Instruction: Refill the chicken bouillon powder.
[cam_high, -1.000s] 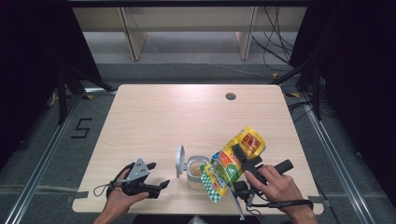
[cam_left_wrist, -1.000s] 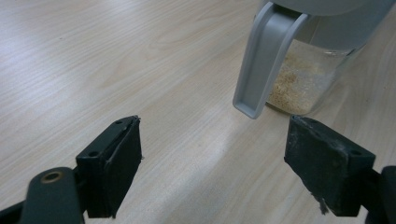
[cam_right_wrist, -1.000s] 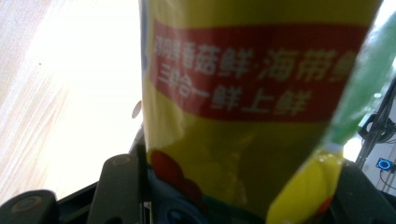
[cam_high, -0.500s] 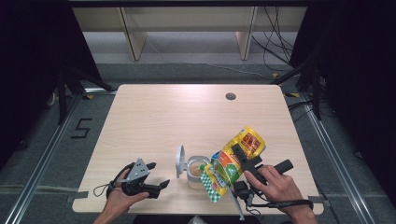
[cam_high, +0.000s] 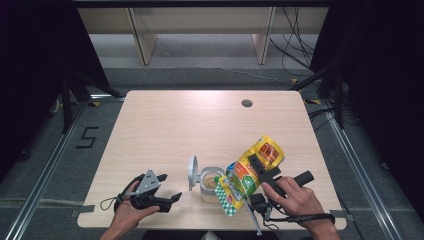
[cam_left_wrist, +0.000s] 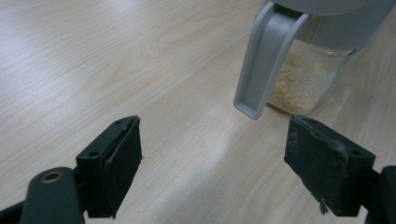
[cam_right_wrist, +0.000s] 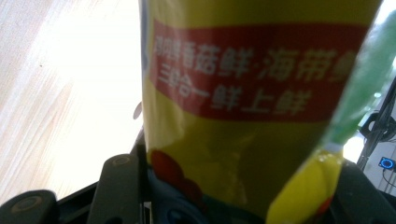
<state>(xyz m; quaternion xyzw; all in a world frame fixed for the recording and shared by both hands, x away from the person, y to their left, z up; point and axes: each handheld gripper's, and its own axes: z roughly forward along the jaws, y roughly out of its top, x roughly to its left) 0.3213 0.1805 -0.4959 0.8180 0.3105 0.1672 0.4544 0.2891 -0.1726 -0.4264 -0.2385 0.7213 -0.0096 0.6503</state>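
Two handheld grippers are seen at the near edge of a light wooden table (cam_high: 200, 125) from the high view. The right gripper (cam_high: 260, 170), held in the person's right hand (cam_high: 295, 197), is clamped on a yellow seasoning pouch (cam_high: 250, 172), which is tilted with its green-checked end lowered over a clear jar (cam_high: 210, 184). The jar's grey lid (cam_high: 192, 172) is flipped up on its left side. The left gripper (cam_high: 167, 200), held in the left hand (cam_high: 127, 212), is rested low on the table to the left of the jar, apart from it, with its jaws spread and nothing between them. A small dark round hole (cam_high: 247, 103) is seen in the tabletop near the far edge.

In the left gripper view, the two black jaws are shown wide apart over bare wood grain. The jar (cam_left_wrist: 308, 79) is seen ahead and to the right, with pale beige powder (cam_left_wrist: 294, 88) settled at its bottom and the grey lid (cam_left_wrist: 266, 60) hanging down in front of it.

In the right gripper view, the pouch (cam_right_wrist: 243, 116) is pressed close to the lens, its yellow face crossed by a red band of white printed characters, and is gripped between the jaws at the bottom. The tabletop (cam_right_wrist: 42, 93) is seen brightly lit at the left.
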